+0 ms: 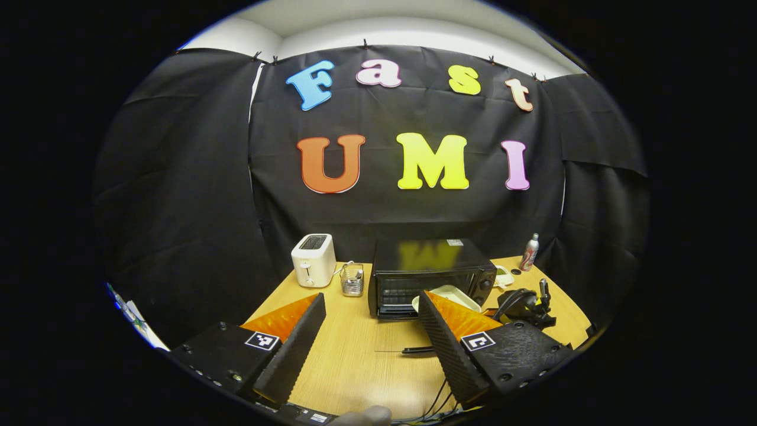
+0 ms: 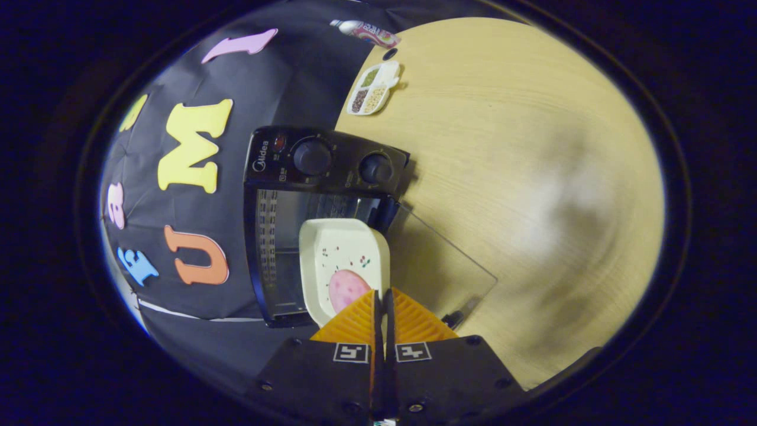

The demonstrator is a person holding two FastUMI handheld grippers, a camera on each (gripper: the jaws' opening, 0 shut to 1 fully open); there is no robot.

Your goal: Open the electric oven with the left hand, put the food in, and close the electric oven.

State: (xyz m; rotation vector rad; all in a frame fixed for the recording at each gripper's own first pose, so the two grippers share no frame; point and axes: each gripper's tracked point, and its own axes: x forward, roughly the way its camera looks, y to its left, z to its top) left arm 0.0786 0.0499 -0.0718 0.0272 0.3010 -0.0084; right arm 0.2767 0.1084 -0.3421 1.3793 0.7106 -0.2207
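The left tongs (image 1: 372,343) stand wide apart with nothing between their fingers, held back over the near part of the worktop (image 1: 355,367) in the left gripper view. Beyond them the electric oven (image 1: 432,275) sits at the far middle, its glass door (image 1: 414,350) lowered flat toward the near side; a white dish (image 1: 449,294) hovers at its mouth, carried by the right tongs (image 1: 520,305), which reach in from the right. A toaster (image 1: 313,259) and a small wire basket (image 1: 352,280) stand to the oven's left, a bottle (image 1: 529,252) far right. In the right gripper view, which is rolled sideways, the right tongs (image 2: 382,307) are closed tight, both fingers pinching the near rim of the dish (image 2: 343,260), which holds a pink piece of food (image 2: 346,289). The dish's far end is at the oven (image 2: 313,225) opening, seemingly partly inside. A divided tray (image 2: 374,89) lies farther off. Judging by this, opening is done; the dish needs pushing in and releasing, then the door closing.
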